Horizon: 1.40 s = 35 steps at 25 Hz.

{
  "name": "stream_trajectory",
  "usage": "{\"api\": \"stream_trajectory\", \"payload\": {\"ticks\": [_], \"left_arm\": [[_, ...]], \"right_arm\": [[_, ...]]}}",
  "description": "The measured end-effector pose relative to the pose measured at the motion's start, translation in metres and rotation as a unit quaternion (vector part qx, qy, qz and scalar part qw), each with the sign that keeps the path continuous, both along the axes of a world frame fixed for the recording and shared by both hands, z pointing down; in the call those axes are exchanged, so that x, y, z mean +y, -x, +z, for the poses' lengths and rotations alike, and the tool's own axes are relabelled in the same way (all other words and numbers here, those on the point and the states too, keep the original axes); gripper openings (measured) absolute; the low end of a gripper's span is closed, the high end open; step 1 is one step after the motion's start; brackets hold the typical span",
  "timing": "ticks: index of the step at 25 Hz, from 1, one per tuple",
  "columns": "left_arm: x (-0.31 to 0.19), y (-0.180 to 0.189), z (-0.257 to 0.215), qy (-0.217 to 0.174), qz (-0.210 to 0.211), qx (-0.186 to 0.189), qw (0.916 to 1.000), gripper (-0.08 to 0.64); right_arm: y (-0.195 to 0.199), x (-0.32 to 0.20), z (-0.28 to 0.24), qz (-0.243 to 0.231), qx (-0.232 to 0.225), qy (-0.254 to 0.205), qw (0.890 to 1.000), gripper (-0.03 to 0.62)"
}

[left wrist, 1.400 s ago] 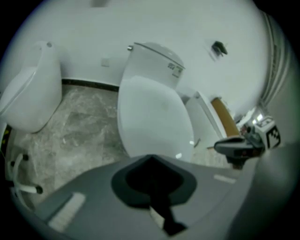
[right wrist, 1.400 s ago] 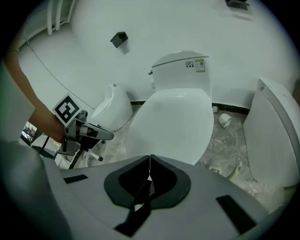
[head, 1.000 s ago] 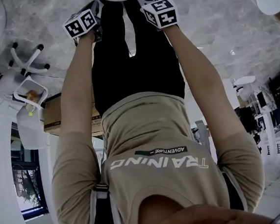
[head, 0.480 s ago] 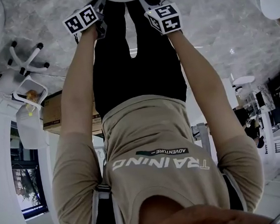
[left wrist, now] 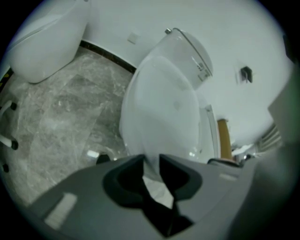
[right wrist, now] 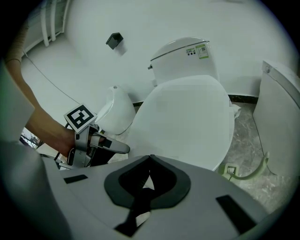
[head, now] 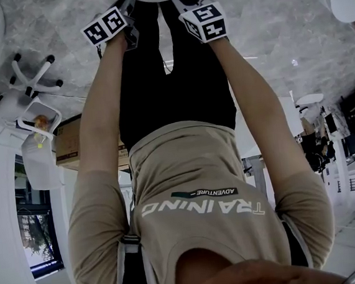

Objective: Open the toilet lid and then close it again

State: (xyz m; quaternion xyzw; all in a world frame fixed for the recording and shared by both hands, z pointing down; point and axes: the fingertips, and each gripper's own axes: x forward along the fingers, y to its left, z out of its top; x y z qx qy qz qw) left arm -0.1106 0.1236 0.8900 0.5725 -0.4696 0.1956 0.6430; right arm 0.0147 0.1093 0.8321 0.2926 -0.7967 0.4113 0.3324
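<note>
Left tool [left wrist: 151,160] opening around lid [left wrist: 161,108], TRAINING shirt [head: 192,168]

tank [right wrist: 185,56] behind lid [right wrist: 187,117] | left tongs [left wrist: 151,161] at lid's near edge (edge between)

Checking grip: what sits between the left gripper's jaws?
Front edge of the toilet lid, per the left gripper view. The left gripper has just been opening its jaws, now apart around it.
</note>
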Motion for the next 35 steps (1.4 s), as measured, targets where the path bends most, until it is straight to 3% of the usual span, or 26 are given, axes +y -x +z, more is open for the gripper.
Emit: {"api": "stream_trajectory", "payload": {"ticks": [2,10,15,24,35], "left_arm": [[-0.001,-0.001,0.001,0.004,-0.006,0.003,1.0000,0.161],[-0.009,-0.004,0.010,0.005,-0.003,0.021,0.9998,0.179],[-0.006,-0.006,0.010,0.021,0.002,0.035,0.9992,0.150],[-0.008,-0.004,-0.002,0.024,0.014,0.016,0.9995,0.149],[-0.012,-0.001,-0.045,0.014,0.020,0.016,0.9996,0.146]], "right_arm": [[-0.002,0.002,0.000,0.000,0.001,0.001,1.000,0.014],[-0.011,0.008,0.000,-0.007,0.007,0.002,1.000,0.014],[-0.016,0.009,0.002,-0.006,0.009,0.002,1.000,0.014],[-0.001,0.026,-0.010,-0.044,-0.007,-0.001,0.999,0.014],[-0.029,0.044,-0.022,-0.041,0.011,0.028,0.999,0.014]]}}
